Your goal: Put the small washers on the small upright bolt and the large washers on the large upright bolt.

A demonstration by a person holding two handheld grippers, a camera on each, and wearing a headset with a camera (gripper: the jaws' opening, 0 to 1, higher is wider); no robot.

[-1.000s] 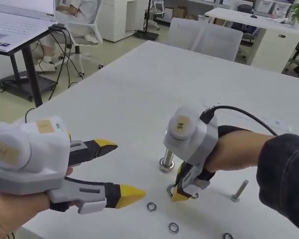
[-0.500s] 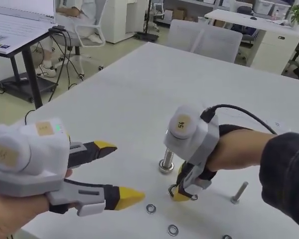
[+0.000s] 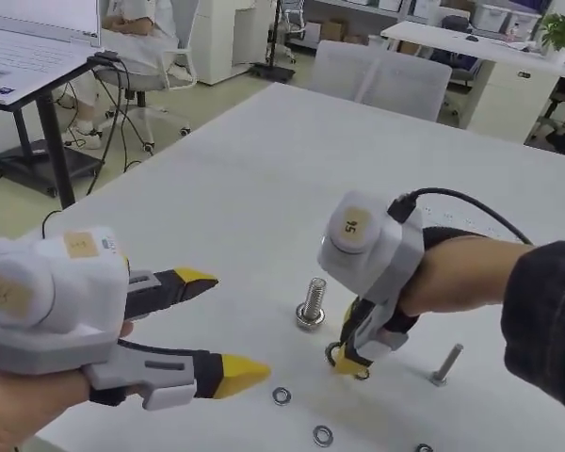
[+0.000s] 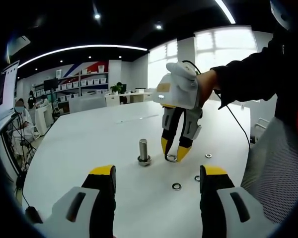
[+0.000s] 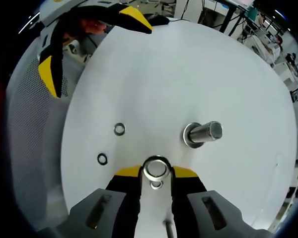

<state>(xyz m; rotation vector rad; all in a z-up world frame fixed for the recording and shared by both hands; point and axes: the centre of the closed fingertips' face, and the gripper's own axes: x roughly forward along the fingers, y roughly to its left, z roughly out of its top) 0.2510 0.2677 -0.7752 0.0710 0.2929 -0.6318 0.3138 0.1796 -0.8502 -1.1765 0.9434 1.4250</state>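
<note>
My right gripper (image 3: 347, 362) is shut on a large washer (image 5: 164, 168), held just above the table a little right of the large upright bolt (image 3: 311, 302). The left gripper view shows that washer (image 4: 171, 158) pinched at the yellow tips beside the bolt (image 4: 144, 150). A small bolt (image 3: 447, 363) stands further right. Loose washers (image 3: 282, 395) (image 3: 322, 435) lie on the table (image 3: 264, 169) in front of the bolt. My left gripper (image 3: 217, 325) hovers open at the near left with nothing between its jaws.
A black cable (image 3: 471, 209) runs from the right gripper across the table. Past the table's far edge stand a grey chair (image 3: 381, 80), desks and a seated person (image 3: 137, 38). Two washers (image 5: 119, 129) (image 5: 102, 159) lie between the grippers.
My right gripper has shifted slightly up and to the right with the washer, so the large bolt now stands free of it. The left gripper has stayed put.
</note>
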